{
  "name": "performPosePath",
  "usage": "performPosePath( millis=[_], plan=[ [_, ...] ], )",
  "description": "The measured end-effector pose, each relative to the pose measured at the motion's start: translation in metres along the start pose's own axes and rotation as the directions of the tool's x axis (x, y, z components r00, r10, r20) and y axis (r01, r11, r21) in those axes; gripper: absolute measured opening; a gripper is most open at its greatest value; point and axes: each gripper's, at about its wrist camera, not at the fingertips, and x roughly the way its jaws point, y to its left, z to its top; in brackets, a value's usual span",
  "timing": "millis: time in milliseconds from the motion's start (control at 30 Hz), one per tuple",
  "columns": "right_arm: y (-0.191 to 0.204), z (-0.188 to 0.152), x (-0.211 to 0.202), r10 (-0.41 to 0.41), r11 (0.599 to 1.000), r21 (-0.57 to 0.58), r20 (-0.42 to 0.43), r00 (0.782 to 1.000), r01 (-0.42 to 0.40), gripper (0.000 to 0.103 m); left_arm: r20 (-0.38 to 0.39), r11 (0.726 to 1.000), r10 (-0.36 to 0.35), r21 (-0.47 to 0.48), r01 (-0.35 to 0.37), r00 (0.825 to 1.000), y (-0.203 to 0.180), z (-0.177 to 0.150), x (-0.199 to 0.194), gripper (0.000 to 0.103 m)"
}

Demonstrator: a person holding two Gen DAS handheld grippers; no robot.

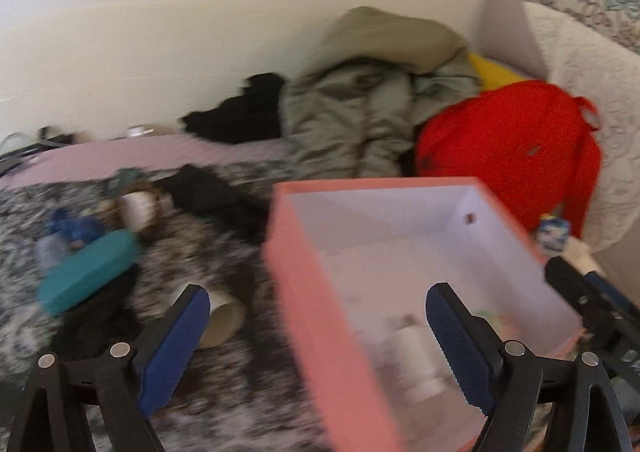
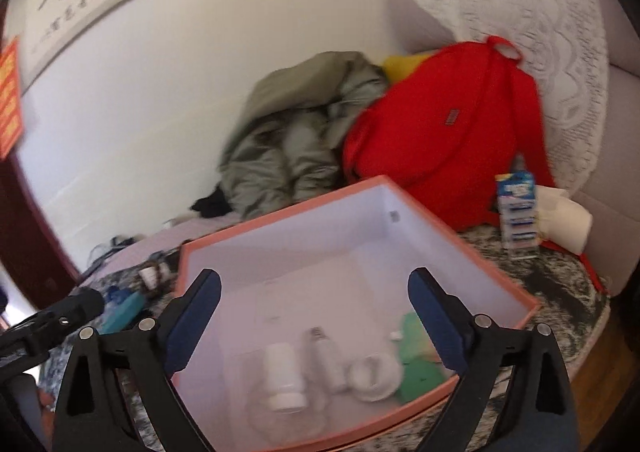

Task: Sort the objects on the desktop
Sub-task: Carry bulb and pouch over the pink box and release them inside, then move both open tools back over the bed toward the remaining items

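One pink open cardboard box (image 2: 304, 219) at centre, holding one white plastic bottle (image 2: 285, 380), one white round cap (image 2: 374, 376), one green flat piece (image 2: 418, 370). Left hand-held gripper (image 1: 318, 348) and right hand-held gripper (image 2: 316, 322) spread wide, gripping nothing. One teal oblong case (image 1: 86, 272) at 9 o'clock.

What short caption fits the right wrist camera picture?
Open right gripper above a pink box holding a white bottle and green item; red backpack behind.

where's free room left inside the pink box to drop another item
The far half of the pink box floor, toward its back walls, is bare. The near end is crowded: a white bottle, a white round piece and green items lie close together. Both the left gripper and right gripper are open and empty.
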Motion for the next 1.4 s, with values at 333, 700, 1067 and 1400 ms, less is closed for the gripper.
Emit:
performPosePath(
  millis=[333,700,1067,1400],
  plan=[
    [0.112,-0.031,0.005,0.176,0.975,-0.128,-0.044,0.983,-0.180,0.099,-0.050,0.979,0.193,-0.058,-0.196,0.980,0.098,-0.033,-0.038,0.092],
    [0.221,-0.091,0.037,0.247,0.908,-0.294,-0.201,0.948,-0.299,0.099,-0.275,0.920,0.276,-0.201,-0.336,0.921,0.210,-0.105,-0.028,0.092],
    [0.272,-0.144,0.080,0.210,0.828,-0.443,-0.325,0.922,-0.345,0.099,-0.301,0.902,0.274,-0.249,-0.352,0.913,0.239,-0.121,-0.039,0.092],
    [0.274,-0.161,0.124,0.156,0.840,-0.426,-0.406,0.900,-0.337,0.099,-0.301,0.888,0.262,-0.297,-0.352,0.917,0.256,-0.130,-0.048,0.092]
  ],
)
